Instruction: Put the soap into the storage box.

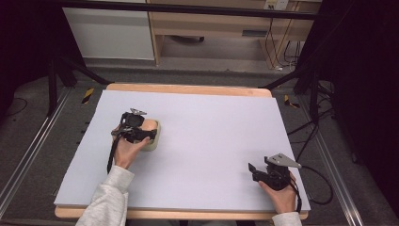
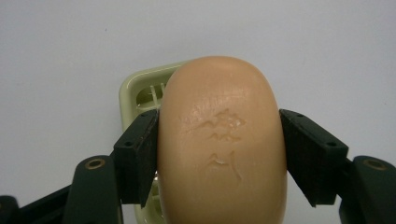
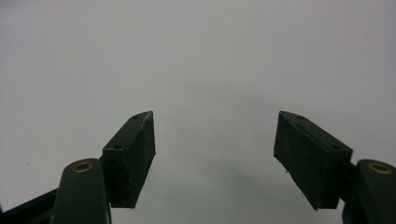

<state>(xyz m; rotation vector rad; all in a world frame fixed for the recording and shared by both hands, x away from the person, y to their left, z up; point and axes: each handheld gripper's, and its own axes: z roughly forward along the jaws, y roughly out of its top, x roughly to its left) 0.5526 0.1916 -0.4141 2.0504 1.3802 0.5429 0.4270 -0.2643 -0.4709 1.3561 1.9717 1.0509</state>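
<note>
The left tool [image 2: 219, 154] clamps a tan soap [image 2: 222, 144] by its sides, just above a pale green dish [image 2: 140, 91] on the left part of the grey worktop [image 1: 211, 136]. The right tool [image 3: 215, 154] rests near the worktop's right front corner, well apart, jaws wide with nothing between them. A raised mark is pressed into the soap's face, but it cannot be read.
</note>
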